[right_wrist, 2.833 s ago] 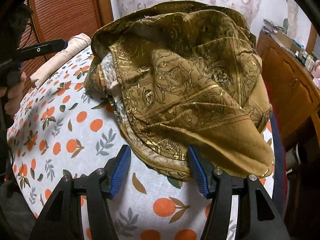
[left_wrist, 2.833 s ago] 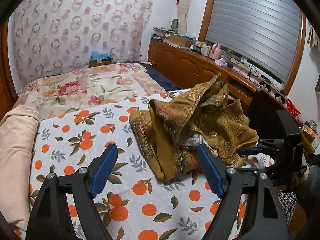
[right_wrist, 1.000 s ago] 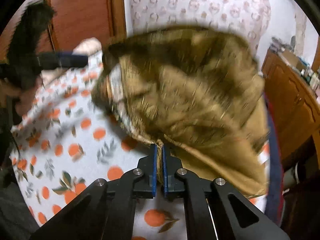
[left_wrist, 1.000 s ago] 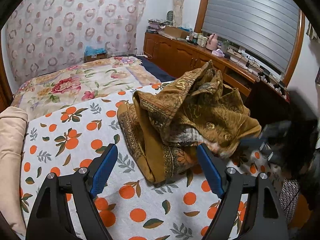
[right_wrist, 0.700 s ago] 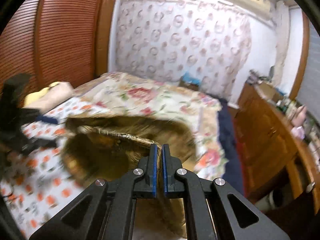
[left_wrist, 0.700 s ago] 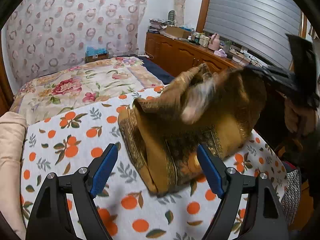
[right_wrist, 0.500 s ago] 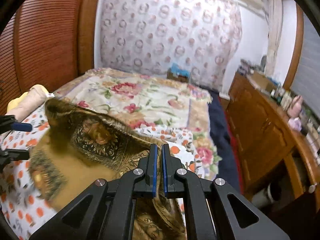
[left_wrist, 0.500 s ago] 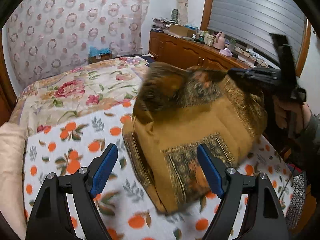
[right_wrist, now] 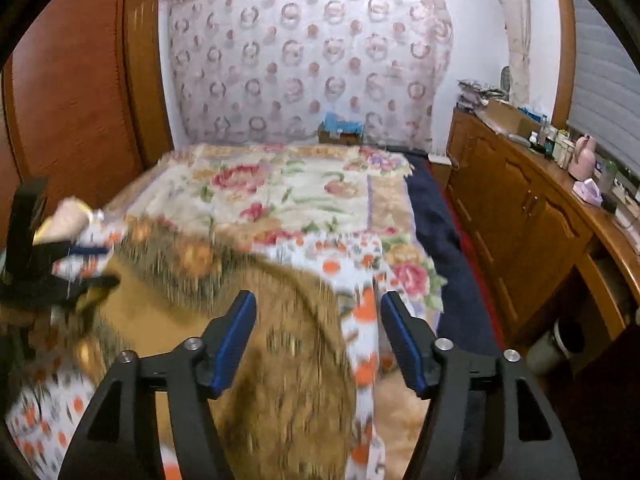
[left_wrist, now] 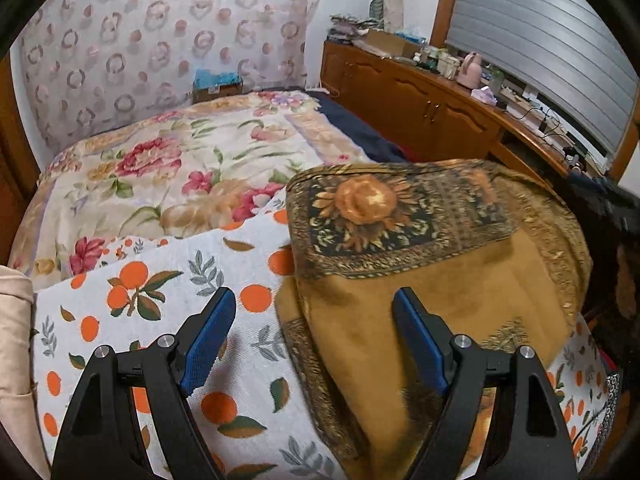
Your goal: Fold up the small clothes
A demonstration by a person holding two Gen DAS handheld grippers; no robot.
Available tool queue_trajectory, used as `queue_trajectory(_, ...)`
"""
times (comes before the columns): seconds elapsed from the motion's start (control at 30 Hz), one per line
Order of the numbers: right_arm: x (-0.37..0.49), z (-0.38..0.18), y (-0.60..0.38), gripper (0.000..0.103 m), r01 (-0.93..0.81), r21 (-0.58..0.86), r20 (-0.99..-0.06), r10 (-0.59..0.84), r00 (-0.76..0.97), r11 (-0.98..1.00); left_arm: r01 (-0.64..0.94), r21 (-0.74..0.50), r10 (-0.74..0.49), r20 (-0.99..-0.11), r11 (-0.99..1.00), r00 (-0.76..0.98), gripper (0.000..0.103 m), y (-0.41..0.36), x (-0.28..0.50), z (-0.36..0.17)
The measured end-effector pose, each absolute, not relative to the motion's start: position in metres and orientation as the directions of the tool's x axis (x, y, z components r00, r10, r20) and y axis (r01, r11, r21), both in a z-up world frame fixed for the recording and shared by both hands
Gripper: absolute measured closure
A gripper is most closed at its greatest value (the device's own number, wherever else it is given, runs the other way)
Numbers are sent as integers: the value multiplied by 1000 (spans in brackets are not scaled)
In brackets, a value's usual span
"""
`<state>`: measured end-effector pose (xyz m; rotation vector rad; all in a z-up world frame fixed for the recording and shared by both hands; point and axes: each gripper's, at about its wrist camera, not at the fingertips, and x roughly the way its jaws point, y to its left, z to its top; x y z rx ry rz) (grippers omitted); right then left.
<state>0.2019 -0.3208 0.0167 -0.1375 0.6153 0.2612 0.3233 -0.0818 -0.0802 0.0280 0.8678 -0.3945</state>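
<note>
A cardboard box (right_wrist: 507, 117) sits on the wooden sideboard (left_wrist: 416, 96), its contents too small to make out, and a small box topped with something blue (left_wrist: 217, 82) stands past the far end of the flowered bedspread (left_wrist: 168, 168), against the patterned curtain. There is one garment, a brown cloth (left_wrist: 432, 280) with a sunflower print and ornate borders, one orange-print sheet (left_wrist: 168, 312) under it, one pale folded fabric (left_wrist: 14, 320) at the sheet's left edge, and two tongs. The cloth lies spread over the right part of the orange-print sheet, its sunflower panel at the end nearer the flowered bedspread; a second ago it was a crumpled heap there, and it has since been flung open and flattened. The left gripper (left_wrist: 316, 340) hovers just above the cloth's left border with its jaws wide apart and nothing between the pads (unchanged from before). The right gripper (right_wrist: 318, 338) was clamped on the cloth's edge half a second ago; its jaws have just been opening, and they now stand apart above the blurred cloth (right_wrist: 248, 340), gripping nothing.
</note>
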Motion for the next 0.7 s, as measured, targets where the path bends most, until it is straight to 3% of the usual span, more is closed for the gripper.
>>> queue_trajectory(0.17,199,-19,-324,35,-271,-14,-676,191,711,962,341,-172,-344,-763,924,547,21,-78,328,-91)
queue_trajectory(0.33,205,-39,-325,35,-277,69,-694,245,677,958,341,-212,-372,-771,916,517,24,-77,331,-98)
queue_trajectory(0.43,207,-42,-328,35,-277,120,-689,280,669,953,366,-248,-413,-763,897,497,39,-79,330,-96)
queue_trajectory(0.5,207,-45,-333,34,-277,120,-684,282,673,953,382,-279,-446,-758,881,476,55,-82,329,-96)
queue_trajectory(0.53,214,-45,-333,33,-281,114,-684,281,673,953,385,-286,-454,-757,877,470,57,-83,328,-96)
queue_trajectory(0.6,212,-41,-334,33,-288,123,-686,291,667,950,405,-313,-485,-750,859,449,79,-86,327,-95)
queue_trajectory(0.7,217,-48,-334,42,-294,125,-689,297,661,947,431,-314,-504,-733,846,456,89,-91,320,-87)
